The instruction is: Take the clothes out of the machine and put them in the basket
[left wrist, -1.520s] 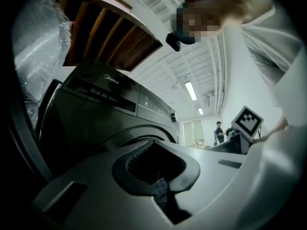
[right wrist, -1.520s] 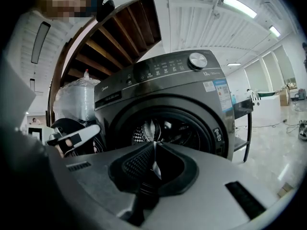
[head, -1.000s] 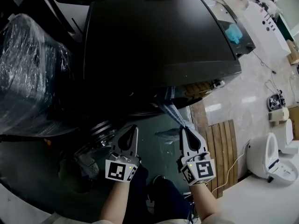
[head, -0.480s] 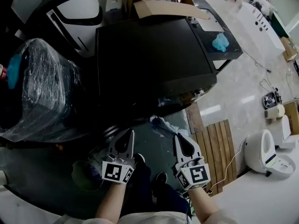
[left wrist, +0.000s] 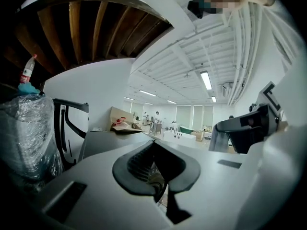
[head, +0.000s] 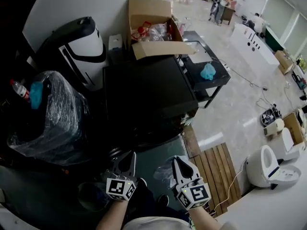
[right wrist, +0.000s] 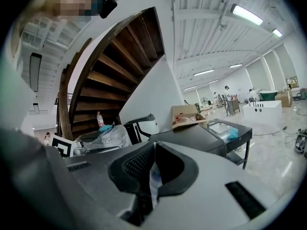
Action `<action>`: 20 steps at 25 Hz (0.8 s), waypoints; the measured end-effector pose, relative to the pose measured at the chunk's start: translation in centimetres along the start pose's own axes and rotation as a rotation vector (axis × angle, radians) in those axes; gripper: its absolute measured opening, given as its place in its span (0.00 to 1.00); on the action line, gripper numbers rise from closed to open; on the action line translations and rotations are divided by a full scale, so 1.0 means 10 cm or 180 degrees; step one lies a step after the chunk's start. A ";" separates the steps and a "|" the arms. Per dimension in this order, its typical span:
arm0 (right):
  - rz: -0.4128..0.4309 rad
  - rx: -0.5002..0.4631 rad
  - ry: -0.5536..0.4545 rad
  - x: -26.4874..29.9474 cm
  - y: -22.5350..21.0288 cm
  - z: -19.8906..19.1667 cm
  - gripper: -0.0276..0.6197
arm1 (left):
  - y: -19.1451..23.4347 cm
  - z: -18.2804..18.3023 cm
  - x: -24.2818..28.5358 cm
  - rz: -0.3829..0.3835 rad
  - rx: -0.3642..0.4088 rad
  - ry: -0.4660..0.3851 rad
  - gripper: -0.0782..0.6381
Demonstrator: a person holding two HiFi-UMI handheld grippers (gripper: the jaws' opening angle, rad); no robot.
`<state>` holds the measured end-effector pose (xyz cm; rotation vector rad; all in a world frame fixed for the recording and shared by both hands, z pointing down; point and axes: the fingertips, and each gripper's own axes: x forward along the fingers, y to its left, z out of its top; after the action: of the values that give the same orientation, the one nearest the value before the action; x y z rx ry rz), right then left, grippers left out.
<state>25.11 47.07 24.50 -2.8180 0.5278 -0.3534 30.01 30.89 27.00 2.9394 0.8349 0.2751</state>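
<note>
Black machine (head: 148, 97) with the 2 grippers just in front of it. Right gripper (head: 175, 159) is clamped on a pale blue garment (head: 164, 172) hanging in front of the machine. Left gripper (head: 132, 154) is closed, with nothing seen in it. A firm pinch with the trailing cloth lifted should suit the carry to the basket, which is not identified here

Machine top (head: 148, 95): dark, smooth, matt panel.
Box (head: 151, 30): brown cardboard, dull.
Wrapped bundle (head: 53, 114): clear plastic film, crinkled and glossy.
Floor slats (head: 216, 169): brown wood, ridged by gaps.
Floor (head: 235, 114): pale polished tile, reflective.
Right gripper (right wrist: 154, 147): grey matt plastic shell; black ribbed pads (right wrist: 136, 165).
Cloth (right wrist: 153, 181): thin, pale, soft fabric.
Stair treads (right wrist: 110, 71): dark wood.
</note>
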 end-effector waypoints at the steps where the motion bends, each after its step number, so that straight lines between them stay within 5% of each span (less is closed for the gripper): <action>1: 0.0008 0.0015 -0.0036 -0.08 0.03 0.07 0.08 | -0.06 0.05 -0.05 0.0005 0.0016 0.0033 0.13; 13: 0.0070 -0.0105 -0.0368 -0.62 0.17 0.82 0.08 | -0.58 0.80 -0.37 -0.0050 0.0103 -0.0142 0.13; 20: 0.0134 -0.0121 -0.0458 -0.81 0.25 0.94 0.08 | -0.69 0.90 -0.54 -0.0024 0.0091 -0.0174 0.13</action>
<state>19.66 49.76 13.41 -2.8360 0.5670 -0.1323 23.64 33.71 16.53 2.9546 0.8496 0.1828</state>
